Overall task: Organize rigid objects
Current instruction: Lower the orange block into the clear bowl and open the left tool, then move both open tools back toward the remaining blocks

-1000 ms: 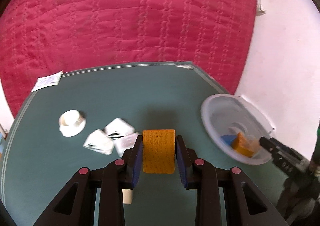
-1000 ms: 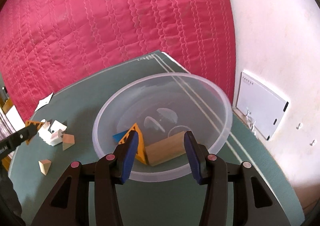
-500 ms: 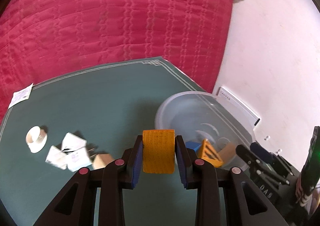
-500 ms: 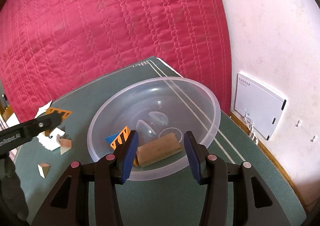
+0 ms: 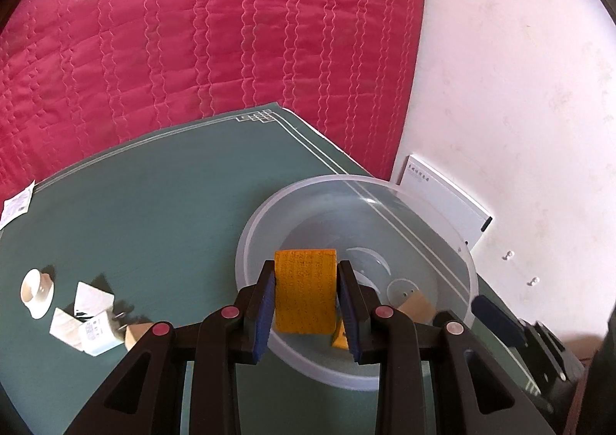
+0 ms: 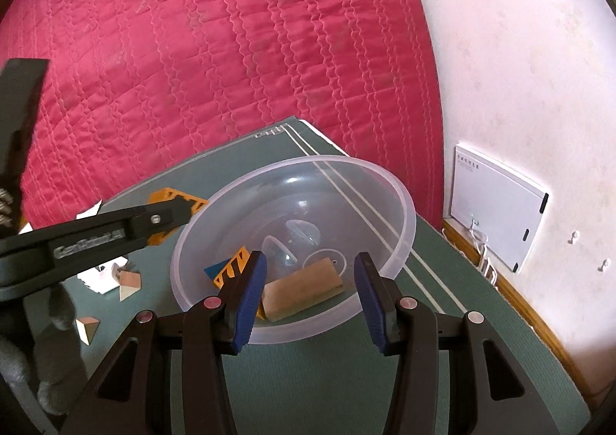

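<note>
My left gripper (image 5: 306,300) is shut on an orange block (image 5: 305,290) and holds it over the near left rim of a clear plastic bowl (image 5: 442,215). In the right wrist view the same gripper (image 6: 181,206) comes in from the left with the orange block (image 6: 163,196) at the bowl's (image 6: 408,211) left rim. Inside the bowl lie a plain wooden block (image 6: 304,288), an orange patterned piece (image 6: 231,267) and a blue piece (image 6: 213,269). My right gripper (image 6: 310,294) is open and empty, just in front of the bowl's near rim.
The bowl stands on a green mat (image 5: 173,204) beside a red quilted bed (image 5: 192,30). White blocks (image 5: 84,315), a white cup-shaped piece (image 5: 36,286) and wooden triangles (image 6: 86,329) lie at the mat's left. A white box (image 6: 496,211) leans against the wall at right.
My left gripper has swung right with the orange block, from over the loose pieces to the bowl's rim. My right gripper has drawn back a little from the bowl.
</note>
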Action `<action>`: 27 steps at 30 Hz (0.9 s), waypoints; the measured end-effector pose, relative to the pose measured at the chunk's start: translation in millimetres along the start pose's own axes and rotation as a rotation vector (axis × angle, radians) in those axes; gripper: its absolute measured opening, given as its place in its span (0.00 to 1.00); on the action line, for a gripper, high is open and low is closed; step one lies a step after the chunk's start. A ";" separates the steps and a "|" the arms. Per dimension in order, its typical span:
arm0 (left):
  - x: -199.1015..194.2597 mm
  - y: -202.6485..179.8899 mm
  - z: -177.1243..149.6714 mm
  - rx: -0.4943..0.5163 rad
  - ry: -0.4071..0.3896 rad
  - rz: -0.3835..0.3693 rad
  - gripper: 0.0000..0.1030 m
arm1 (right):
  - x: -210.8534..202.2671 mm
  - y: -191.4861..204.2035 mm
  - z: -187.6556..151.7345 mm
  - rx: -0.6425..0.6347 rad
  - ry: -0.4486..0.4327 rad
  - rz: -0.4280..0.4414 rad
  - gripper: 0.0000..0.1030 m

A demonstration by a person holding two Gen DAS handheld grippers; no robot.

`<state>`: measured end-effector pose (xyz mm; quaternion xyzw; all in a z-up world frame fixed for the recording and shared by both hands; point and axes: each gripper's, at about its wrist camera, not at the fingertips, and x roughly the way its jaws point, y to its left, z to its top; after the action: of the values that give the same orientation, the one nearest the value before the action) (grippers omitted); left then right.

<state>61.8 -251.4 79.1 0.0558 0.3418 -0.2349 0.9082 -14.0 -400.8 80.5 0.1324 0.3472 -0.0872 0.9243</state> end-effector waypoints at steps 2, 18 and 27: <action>4.5 0.7 2.3 -0.019 0.007 0.000 0.32 | -1.1 0.3 -1.2 0.000 -0.003 0.000 0.47; -8.2 6.5 3.7 -0.026 -0.046 0.052 0.74 | -1.3 -2.7 -0.7 0.010 0.007 0.001 0.48; -22.5 13.8 -6.8 -0.016 -0.077 0.101 0.85 | -1.2 -4.1 -0.2 0.011 0.009 0.000 0.48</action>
<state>49.4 -228.7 87.7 0.0565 0.3053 -0.1879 0.9318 -16.1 -404.5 80.4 0.1377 0.3509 -0.0885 0.9220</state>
